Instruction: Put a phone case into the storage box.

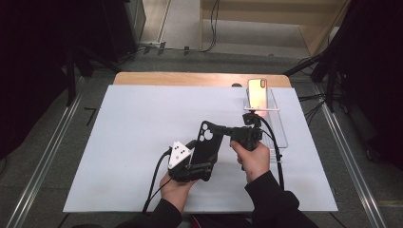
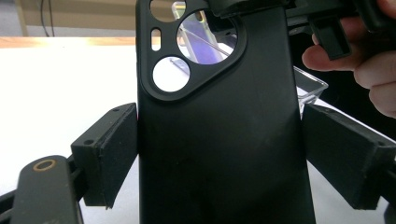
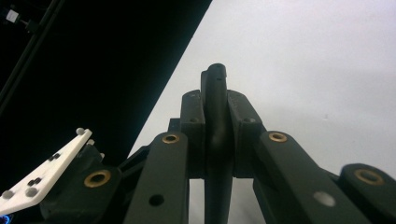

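Matt black: the phone case (image 1: 209, 142), smooth and slightly soft-looking, a thin shell with rounded corners, held above the middle of the table.
Camera cut-out: a raised rounded-triangle frame at the case's far end, pierced by round holes and one small slot; the white surface and a clear tray show through them in the left gripper view.
Left gripper (image 1: 192, 164): nearest the person, at the left; its two blocky black pads press on the long edges of the case (image 2: 219, 140), one on each side, clenched on its near half. A white three-cornered plate with dark dots sits on top.
Right gripper (image 1: 227, 130): comes in from the right; its jaws are pinched tight on the far end of the case (image 3: 215, 116), seen edge-on as a thin curved strip between the pads. Brass-ringed pivots show on its black links.
Surface: a white, flat sheet (image 1: 133, 142) covers a pale wooden tabletop, whose bare edge shows along the far side.
Tray: clear plastic (image 1: 280, 128), long and shallow, at the right of the sheet.
Phone (image 1: 257, 94): stands upright at the tray's far end, glossy, pinkish-gold, well apart from the case.
Room: grey floor, metal rails on both sides, dark walls, cables at the far end.
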A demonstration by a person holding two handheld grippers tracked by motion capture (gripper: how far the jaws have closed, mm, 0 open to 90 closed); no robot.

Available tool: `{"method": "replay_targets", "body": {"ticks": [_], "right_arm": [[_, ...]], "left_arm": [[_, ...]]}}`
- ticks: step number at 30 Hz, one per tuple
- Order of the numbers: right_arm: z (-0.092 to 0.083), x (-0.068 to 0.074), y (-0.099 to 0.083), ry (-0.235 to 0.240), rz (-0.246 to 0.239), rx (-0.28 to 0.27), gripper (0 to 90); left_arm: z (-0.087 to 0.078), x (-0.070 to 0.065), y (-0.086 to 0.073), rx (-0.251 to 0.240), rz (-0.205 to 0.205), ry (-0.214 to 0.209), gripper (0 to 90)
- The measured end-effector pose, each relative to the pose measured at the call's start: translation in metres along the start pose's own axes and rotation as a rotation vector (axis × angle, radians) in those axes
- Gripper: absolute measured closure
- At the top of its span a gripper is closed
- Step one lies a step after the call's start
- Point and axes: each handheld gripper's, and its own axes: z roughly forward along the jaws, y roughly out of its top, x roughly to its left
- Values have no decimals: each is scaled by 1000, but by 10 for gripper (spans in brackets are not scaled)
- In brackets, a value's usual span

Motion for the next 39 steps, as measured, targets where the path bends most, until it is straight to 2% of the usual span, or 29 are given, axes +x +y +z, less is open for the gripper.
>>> {"method": "replay_targets", "body": {"ticks": [6,10,14,17,20,24,26,31,34,37,38,39], "right_arm": [[-2,5,1,9,-9,1,773],[-7,8,2,-8,-28,-21,773],[-15,11,5,-54,-78,-45,773],[-20,14,7,-95,-119,-48,772],[-23,16,7,-121,-156,-44,772],[-26,19,7,-140,-221,-48,772],[-26,20,6,-147,-243,-48,772],[-28,22,4,-151,-310,-27,771],[-29,22,3,-143,-329,-11,771],[-31,21,2,-118,-333,3,770],[-31,21,2,-114,-343,4,771],[-31,22,1,-115,-353,5,771]], "left_arm": [[-1,1,5,21,-20,-18,124],[-2,0,9,61,-12,-21,125],[-2,1,11,115,-25,-26,128],[-1,4,13,166,-49,-66,136],[0,4,17,219,-46,-87,147],[-1,6,23,248,-41,-113,150],[0,8,26,291,-50,-130,150],[0,17,35,352,-80,-193,150],[-2,19,42,376,-60,-212,150],[-3,22,49,398,-60,-247,150],[-3,23,50,412,-51,-267,150],[-3,24,51,425,-37,-269,150]]}}
